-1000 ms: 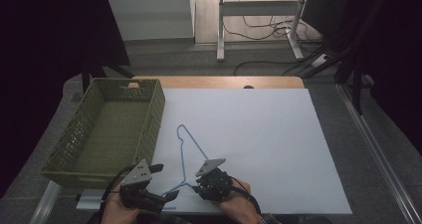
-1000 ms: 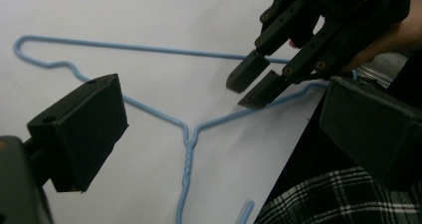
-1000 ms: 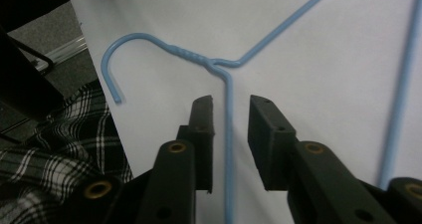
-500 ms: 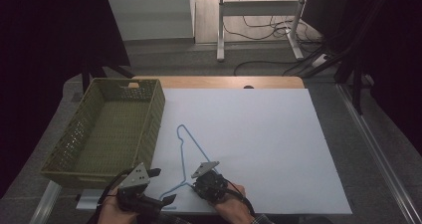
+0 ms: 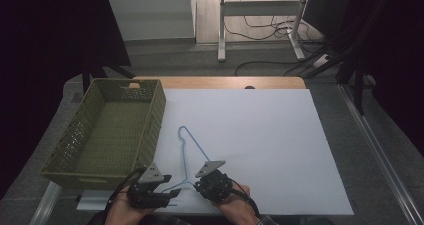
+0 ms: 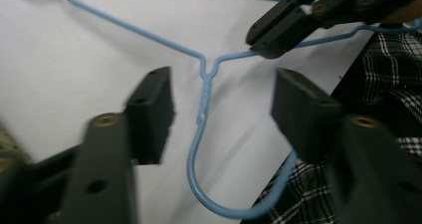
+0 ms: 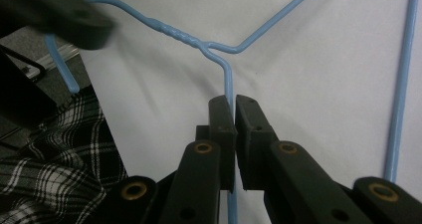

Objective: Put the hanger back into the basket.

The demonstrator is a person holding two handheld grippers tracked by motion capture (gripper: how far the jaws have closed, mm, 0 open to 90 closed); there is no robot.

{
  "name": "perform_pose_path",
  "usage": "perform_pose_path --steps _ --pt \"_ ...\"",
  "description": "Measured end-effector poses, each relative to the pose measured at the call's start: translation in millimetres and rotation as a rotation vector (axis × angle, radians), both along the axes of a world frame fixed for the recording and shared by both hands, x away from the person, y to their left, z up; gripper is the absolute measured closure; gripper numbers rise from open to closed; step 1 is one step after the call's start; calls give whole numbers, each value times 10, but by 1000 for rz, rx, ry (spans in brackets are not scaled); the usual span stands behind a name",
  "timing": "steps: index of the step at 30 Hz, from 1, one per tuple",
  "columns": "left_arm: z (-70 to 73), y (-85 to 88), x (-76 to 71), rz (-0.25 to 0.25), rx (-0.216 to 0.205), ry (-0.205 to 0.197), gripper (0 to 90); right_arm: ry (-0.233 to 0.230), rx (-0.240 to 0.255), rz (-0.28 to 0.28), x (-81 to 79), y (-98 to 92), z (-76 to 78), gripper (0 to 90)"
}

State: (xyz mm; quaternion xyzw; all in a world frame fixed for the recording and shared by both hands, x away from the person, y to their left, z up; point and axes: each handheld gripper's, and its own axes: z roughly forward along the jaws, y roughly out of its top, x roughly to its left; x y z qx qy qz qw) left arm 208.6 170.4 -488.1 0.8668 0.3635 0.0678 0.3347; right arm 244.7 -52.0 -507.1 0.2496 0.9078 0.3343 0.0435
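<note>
A blue wire hanger point(image 5: 192, 146) lies on the white table top point(image 5: 260, 130), its hook toward the near edge. My right gripper point(image 5: 199, 185) is shut on the hanger's wire point(image 7: 226, 79) just below the twisted neck; the jaws of this right gripper point(image 7: 235, 109) pinch it. My left gripper point(image 5: 171, 195) is open at the front edge. In the left gripper view the twisted neck and hook point(image 6: 205, 99) lie between the spread jaws of the left gripper point(image 6: 224, 104), not touched. The right gripper point(image 6: 278, 27) shows beyond it.
A green woven basket point(image 5: 156, 110) stands empty on the left of the table, close to the hanger's far end. A checked sleeve point(image 7: 59, 154) lies below the table's front edge. A desk frame and cables point(image 5: 260, 20) stand on the floor behind.
Both hands shifted only slightly at the front edge. The hanger lies about where it was, with the right gripper still on it.
</note>
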Motion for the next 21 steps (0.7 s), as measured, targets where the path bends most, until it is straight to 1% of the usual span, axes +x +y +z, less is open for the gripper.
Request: perform_pose_path --steps 1,2,3,6,7,8,9,10,11,12,15,17,18,19,20,21 --pt "-15 -13 29 7 7 16 549 -2 1 1 1 -15 8 860" --pt "-35 -31 76 19 24 31 577 -2 3 -1 0 -20 14 860" --pt "-48 -40 97 29 24 39 595 0 2 -4 -2 -23 18 860" --pt "-75 -52 143 21 32 72 683 -2 9 -5 -1 -29 29 859" --pt "-75 -52 143 21 32 72 698 -3 10 -4 1 -31 33 860" --pt "-88 -65 146 34 29 78 718 1 9 0 4 -34 39 860" --pt "-105 -75 157 33 38 93 724 -1 10 -2 3 -33 40 860" --pt "-110 -78 161 33 36 102 732 -2 10 -2 3 -32 40 859" --pt "-110 -78 161 33 36 102 749 -2 10 -3 3 -31 39 860" --pt "-122 -85 172 26 34 119 765 -4 8 -5 2 -29 38 859" --pt "-123 -96 175 18 31 129 800 0 4 -2 3 -29 33 859" --pt "-113 -91 176 10 14 136 822 -11 5 -6 7 -34 28 857" --pt "-109 -87 179 6 -2 139 836 -6 8 -11 11 -39 35 849" --pt "-100 -87 179 7 -12 139 845 -13 8 -12 20 -45 41 840" --pt "-93 -91 178 8 -9 135 847 -14 9 -15 29 -52 54 807" --pt "-89 -95 178 7 -6 130 847 -2 23 -21 43 -54 66 754"
